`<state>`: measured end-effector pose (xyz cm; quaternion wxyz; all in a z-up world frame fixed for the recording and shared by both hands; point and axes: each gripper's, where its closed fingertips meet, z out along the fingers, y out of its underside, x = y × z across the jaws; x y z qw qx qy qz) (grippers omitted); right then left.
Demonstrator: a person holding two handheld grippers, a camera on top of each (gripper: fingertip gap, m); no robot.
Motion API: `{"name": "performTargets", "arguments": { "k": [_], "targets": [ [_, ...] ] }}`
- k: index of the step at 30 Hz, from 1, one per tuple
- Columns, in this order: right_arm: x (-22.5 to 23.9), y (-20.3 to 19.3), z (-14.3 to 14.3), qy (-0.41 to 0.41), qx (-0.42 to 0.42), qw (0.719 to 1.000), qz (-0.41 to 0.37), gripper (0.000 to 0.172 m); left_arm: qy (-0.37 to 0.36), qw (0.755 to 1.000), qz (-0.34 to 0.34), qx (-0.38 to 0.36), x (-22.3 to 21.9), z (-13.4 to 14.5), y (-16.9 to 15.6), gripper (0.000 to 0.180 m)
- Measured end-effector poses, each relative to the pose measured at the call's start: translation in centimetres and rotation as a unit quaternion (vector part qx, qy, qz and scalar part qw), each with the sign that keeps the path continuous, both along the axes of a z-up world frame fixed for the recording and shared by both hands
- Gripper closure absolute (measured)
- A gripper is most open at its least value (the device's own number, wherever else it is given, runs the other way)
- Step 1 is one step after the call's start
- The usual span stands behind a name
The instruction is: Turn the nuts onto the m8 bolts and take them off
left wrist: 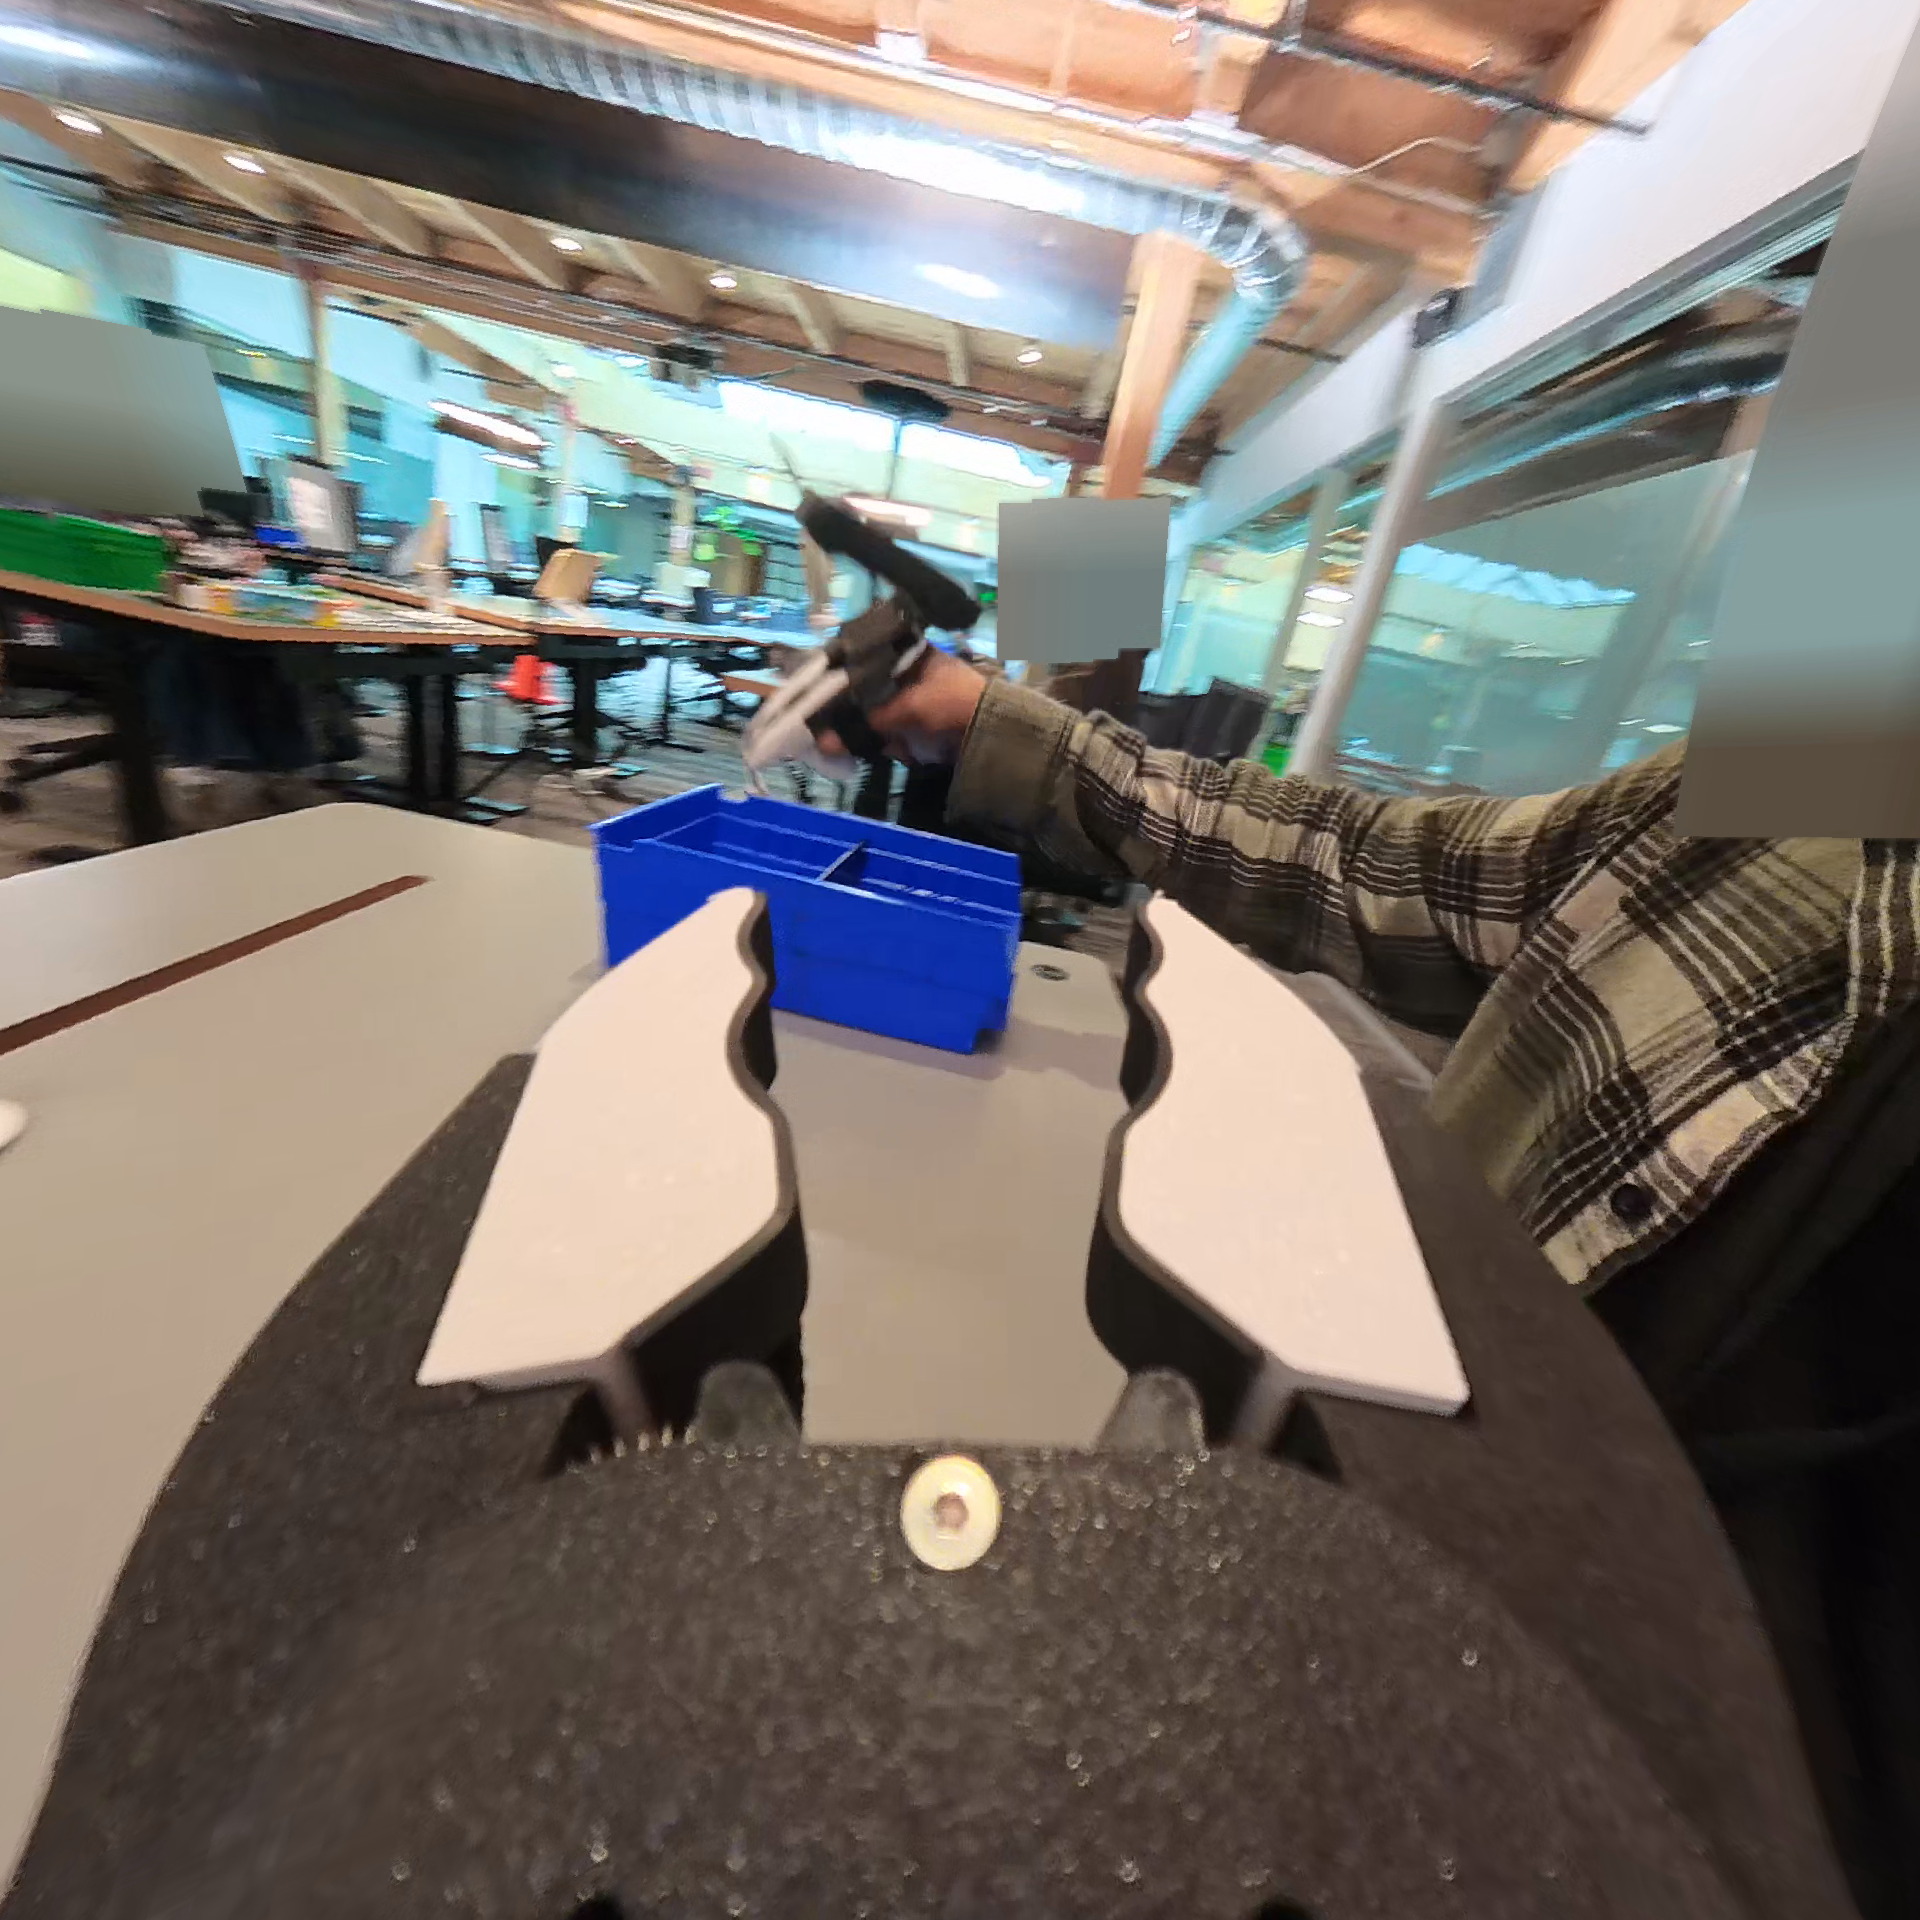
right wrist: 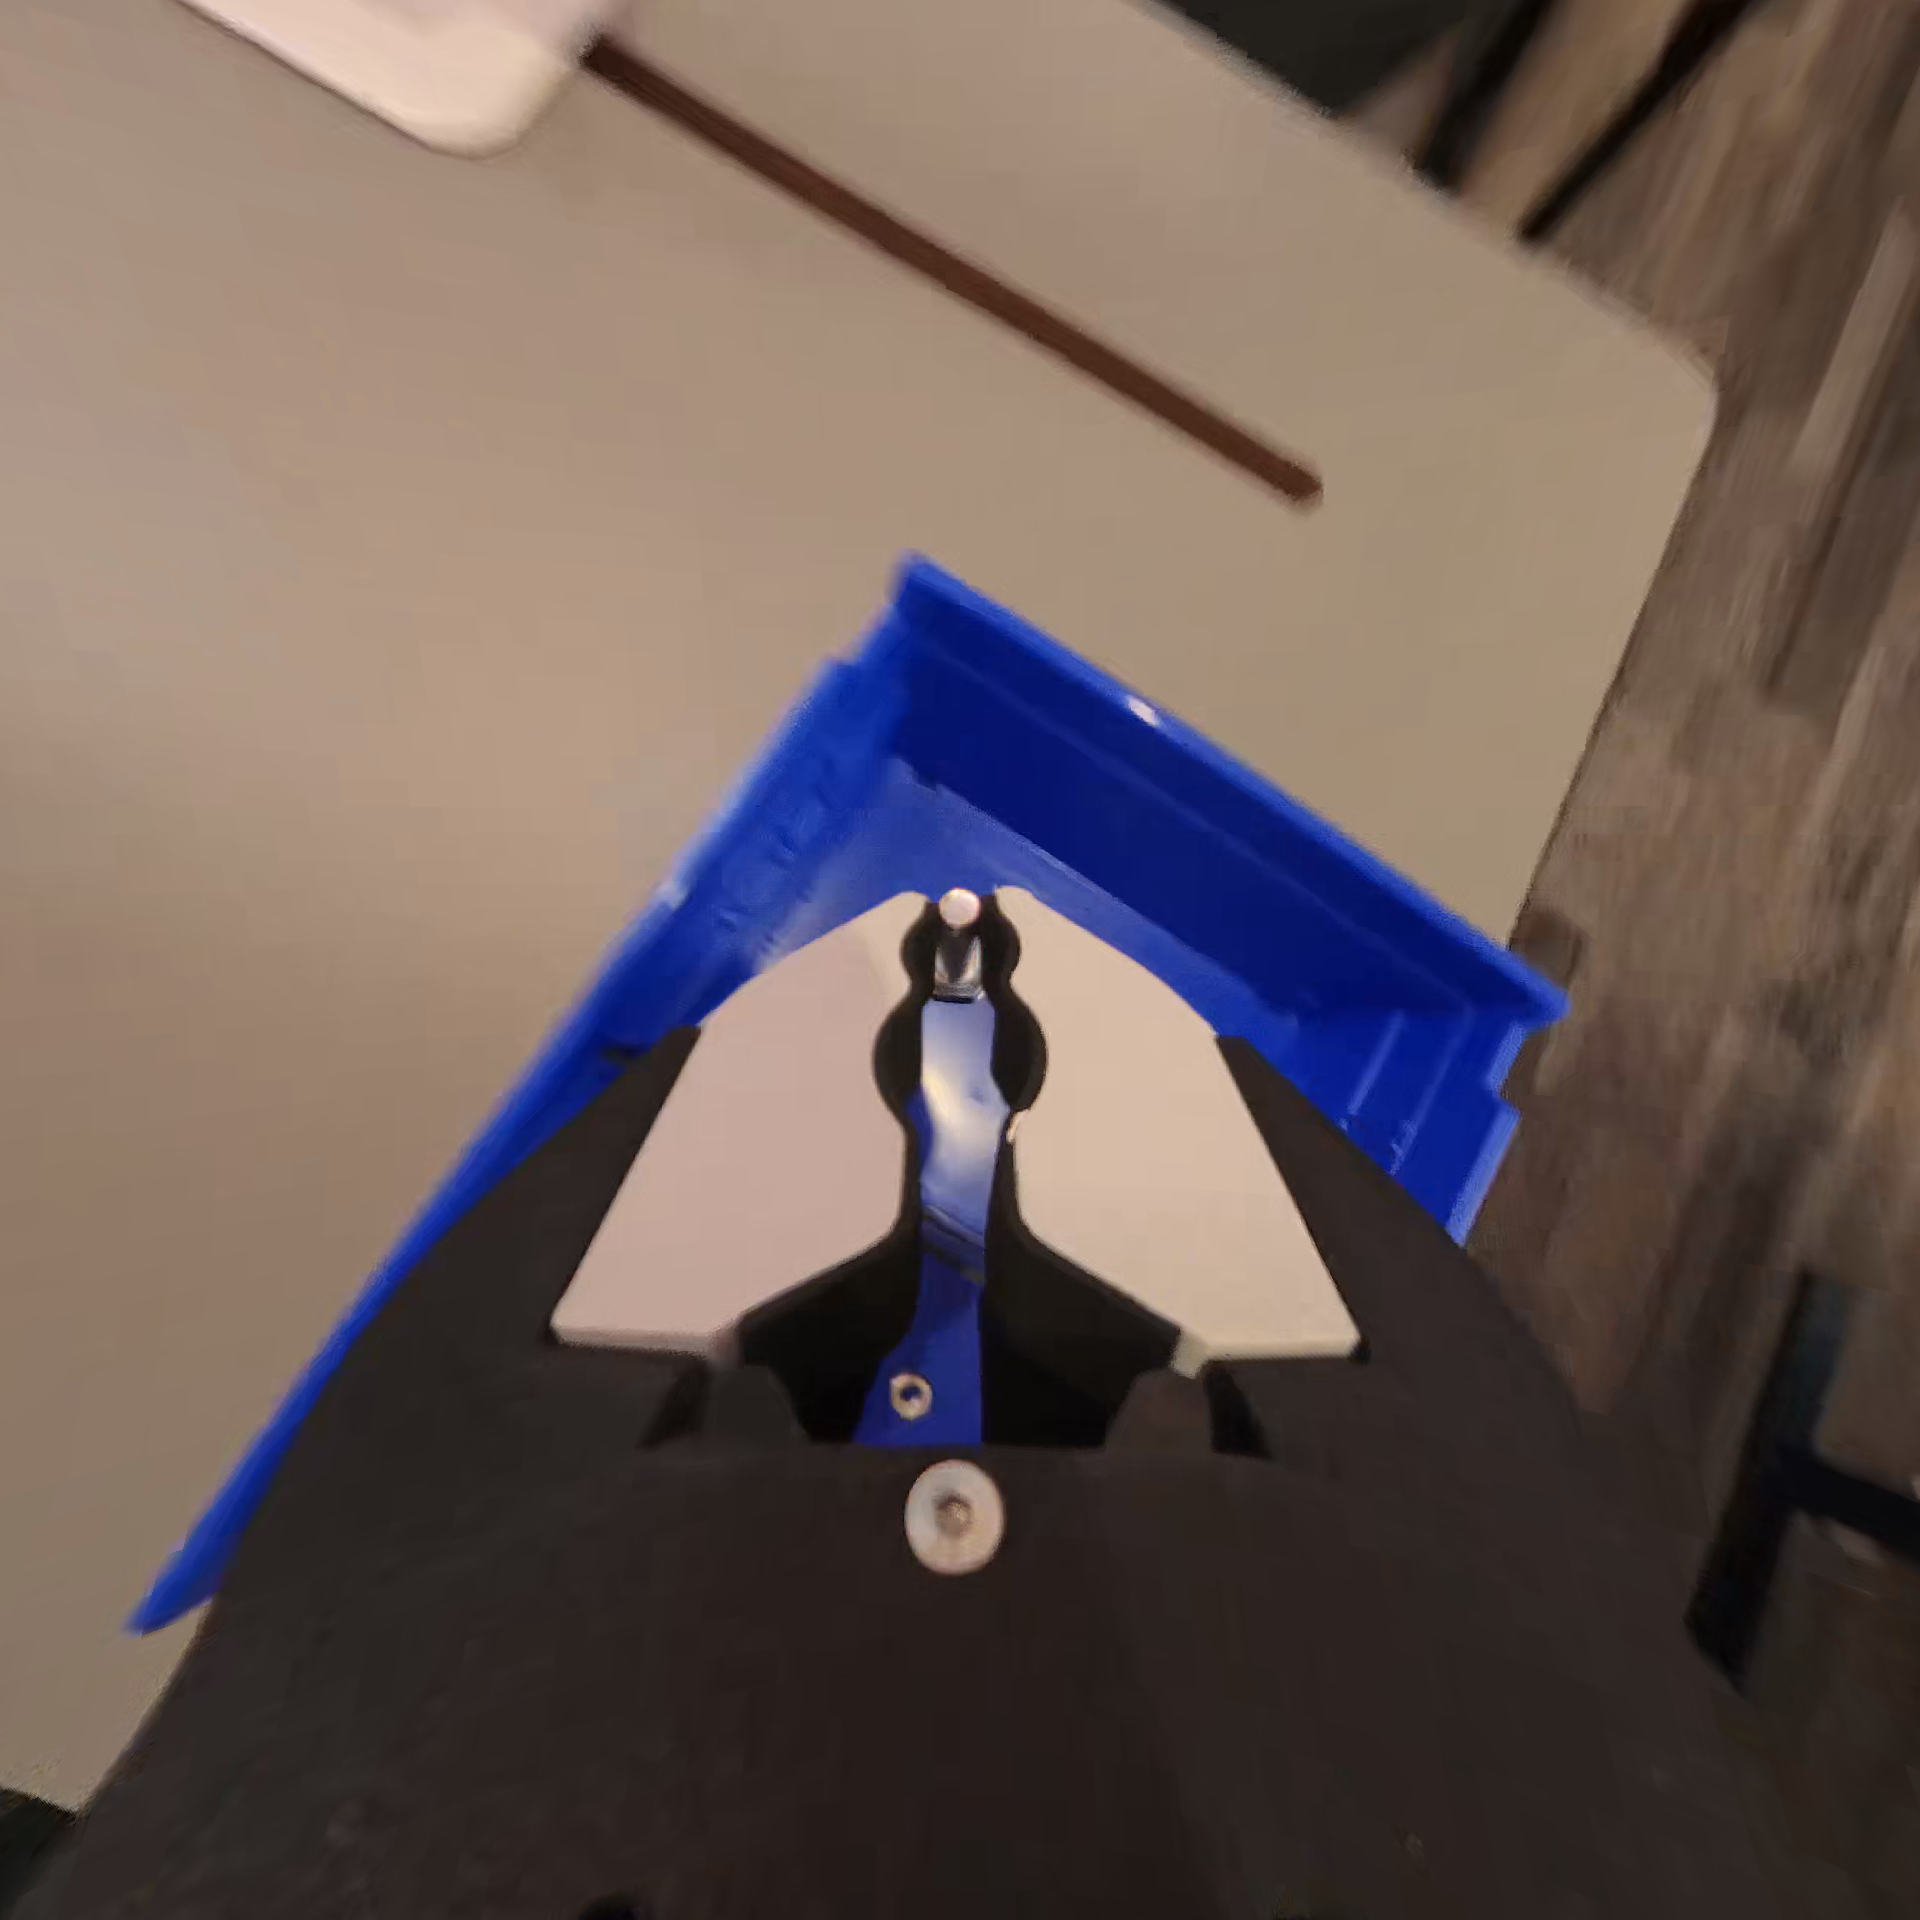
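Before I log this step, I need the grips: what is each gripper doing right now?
Left gripper: open, nothing between its fingers.
Right gripper: closed on a small silver bolt at its fingertips, above the blue bin.

No legible writing anywhere, perhaps through blur.

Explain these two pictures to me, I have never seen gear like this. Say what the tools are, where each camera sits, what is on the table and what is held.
No robot here: a person holds a two-finger gripper in each hand, each with a camera looking along its fingers. The left view shows the left gripper, jaws wide apart and empty, above a grey table bearing a blue bin. Beyond it, the person's hand holds up the other gripper. The right view looks down into that bin; the right gripper is closed on a small metal bolt at its fingertips.
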<state>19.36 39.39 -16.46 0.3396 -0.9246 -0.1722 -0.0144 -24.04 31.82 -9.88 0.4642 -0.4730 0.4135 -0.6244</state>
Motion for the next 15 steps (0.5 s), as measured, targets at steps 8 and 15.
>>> {"name": "performTargets", "arguments": {
  "k": [8,15],
  "targets": [
    [5.1,-0.8,-9.6,-0.066,-0.196,0.977,-0.046,0.164,0.052,0.991,0.12,0.006,-3.9,-0.4,0.7,0.118],
    [5.4,-0.3,-10.9,-0.056,-0.193,0.978,-0.06,0.133,0.076,0.979,0.187,0.003,-6.1,-1.1,2.4,0.118]
  ]
}}
